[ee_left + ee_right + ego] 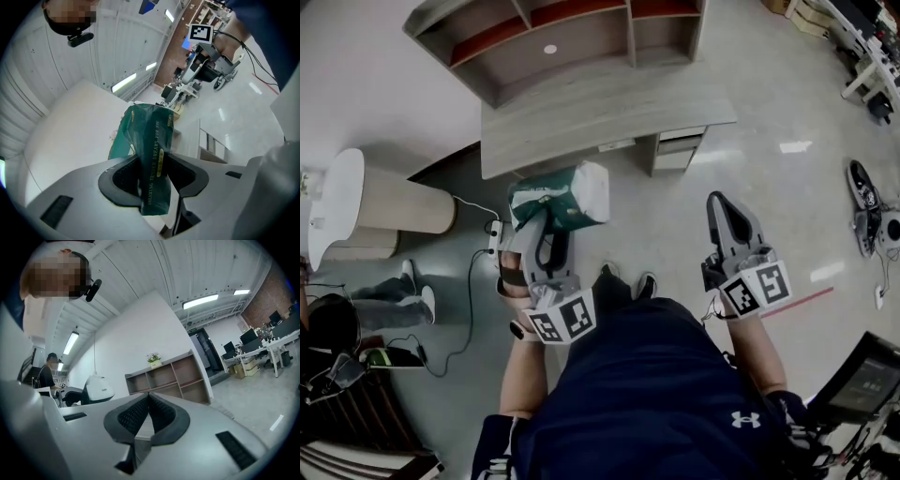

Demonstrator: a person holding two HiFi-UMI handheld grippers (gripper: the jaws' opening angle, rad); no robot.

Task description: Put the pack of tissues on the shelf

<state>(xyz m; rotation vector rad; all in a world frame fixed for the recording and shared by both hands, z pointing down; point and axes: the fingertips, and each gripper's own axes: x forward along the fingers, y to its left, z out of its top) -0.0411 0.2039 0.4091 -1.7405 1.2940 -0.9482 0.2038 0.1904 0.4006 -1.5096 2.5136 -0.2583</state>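
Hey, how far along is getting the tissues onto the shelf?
Done: pick-up, the left gripper is clamped on the pack of tissues. In hand: it hangs in the air, short of the shelf. Remaining: carry it over, set it in a compartment, release. The right gripper is shut, empty.

My left gripper (pixel 536 225) and right gripper (pixel 719 201) are showing grey shells, black ribbed pads (pixel 133 417) and a black-and-white marker cube (pixel 563 319) behind each. Further back, I'm wearing a navy shirt (pixel 647 394) bearing a small white logo (pixel 746 419).
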